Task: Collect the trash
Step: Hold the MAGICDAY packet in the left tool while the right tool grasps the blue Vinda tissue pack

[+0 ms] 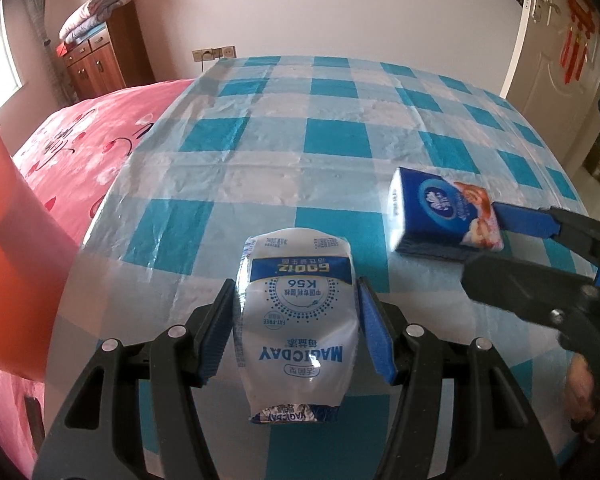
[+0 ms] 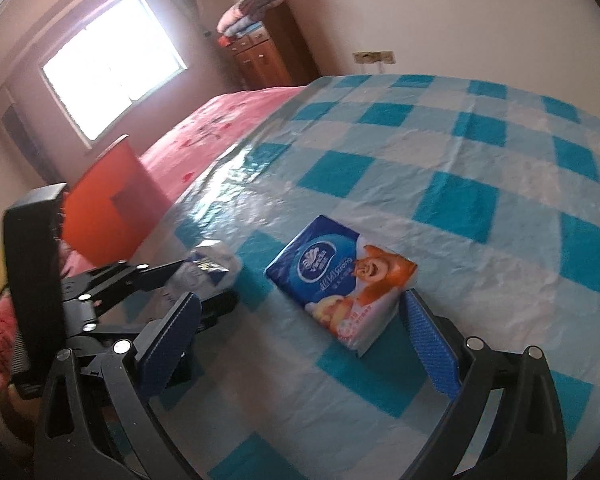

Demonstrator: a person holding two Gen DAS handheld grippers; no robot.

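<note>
A white and blue "Magicday" milk pouch (image 1: 296, 320) lies on the blue checked tablecloth (image 1: 332, 136), and my left gripper (image 1: 296, 332) is shut on its sides. The pouch also shows in the right wrist view (image 2: 210, 268), held by the left gripper (image 2: 204, 280). A blue tissue pack (image 2: 340, 280) lies flat on the cloth to the right of the pouch. My right gripper (image 2: 300, 336) is open, its pads on either side of the pack's near end, the right pad close to its corner. In the left wrist view the right gripper (image 1: 512, 240) reaches over the pack (image 1: 440, 216).
An orange-red bin (image 1: 8, 248) stands beyond the table's left edge, also seen in the right wrist view (image 2: 104, 208). A pink bed (image 1: 92, 140) lies behind it. A wooden cabinet (image 1: 96, 56) stands by the far wall, a door (image 1: 556, 40) at right.
</note>
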